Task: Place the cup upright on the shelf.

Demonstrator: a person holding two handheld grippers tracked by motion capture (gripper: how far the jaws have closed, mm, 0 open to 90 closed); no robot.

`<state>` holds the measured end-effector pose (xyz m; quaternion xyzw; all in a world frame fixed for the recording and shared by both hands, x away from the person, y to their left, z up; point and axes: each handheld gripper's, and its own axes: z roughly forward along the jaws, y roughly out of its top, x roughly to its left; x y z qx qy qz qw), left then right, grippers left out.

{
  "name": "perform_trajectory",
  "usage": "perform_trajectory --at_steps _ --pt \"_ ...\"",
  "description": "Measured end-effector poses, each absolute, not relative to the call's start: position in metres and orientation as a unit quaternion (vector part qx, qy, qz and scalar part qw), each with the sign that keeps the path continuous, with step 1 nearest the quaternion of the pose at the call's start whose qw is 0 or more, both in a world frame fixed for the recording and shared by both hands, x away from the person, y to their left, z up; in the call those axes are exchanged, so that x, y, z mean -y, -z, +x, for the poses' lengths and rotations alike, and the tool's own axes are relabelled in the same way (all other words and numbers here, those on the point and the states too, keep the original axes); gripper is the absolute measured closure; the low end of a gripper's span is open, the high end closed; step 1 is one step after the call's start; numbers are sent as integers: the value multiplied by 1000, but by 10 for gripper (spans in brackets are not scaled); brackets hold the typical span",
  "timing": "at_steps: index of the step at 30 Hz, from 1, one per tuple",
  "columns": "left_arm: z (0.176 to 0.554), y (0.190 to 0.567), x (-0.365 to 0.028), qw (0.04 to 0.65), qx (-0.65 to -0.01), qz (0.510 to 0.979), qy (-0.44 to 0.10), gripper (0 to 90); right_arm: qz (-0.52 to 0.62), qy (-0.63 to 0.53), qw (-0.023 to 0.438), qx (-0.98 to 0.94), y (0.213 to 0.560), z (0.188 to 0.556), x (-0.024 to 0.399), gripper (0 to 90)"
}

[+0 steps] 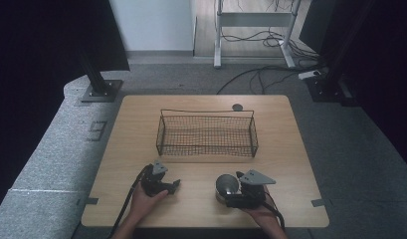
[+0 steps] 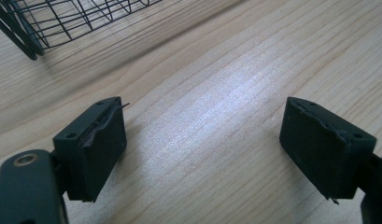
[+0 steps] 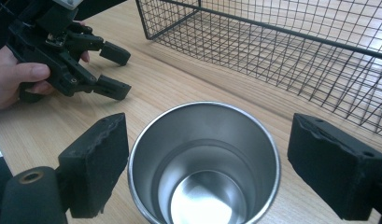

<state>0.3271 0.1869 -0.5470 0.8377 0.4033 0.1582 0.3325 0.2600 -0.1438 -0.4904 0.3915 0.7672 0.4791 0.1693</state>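
A shiny steel cup point(image 1: 225, 183) stands upright and empty on the wooden table point(image 1: 290, 149), near its front edge. My right gripper point(image 1: 233, 191) is open, its jaws on either side of the cup point(image 3: 205, 163); the left pad point(image 3: 97, 161) lies at the rim, and the right pad point(image 3: 333, 161) is a little off it. My left gripper point(image 1: 172, 186) is held low over the table left of the cup. It is open point(image 2: 205, 135) with bare wood between its pads. The right gripper view also has it point(image 3: 117, 71), with a hand point(image 3: 16, 79) around it.
A black wire basket point(image 1: 206, 112) stands empty in the middle of the table, beyond both grippers; its mesh shows close by point(image 3: 272, 51) and at a corner point(image 2: 62, 18). A dark round grommet point(image 1: 237, 107) sits at the far edge. Stands and cables lie on the floor beyond.
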Motion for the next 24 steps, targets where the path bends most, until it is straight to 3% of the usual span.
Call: perform_trajectory --at_steps 24 --pt "327 547 -186 333 -402 838 -158 146 388 -472 175 -772 497 257 138 104"
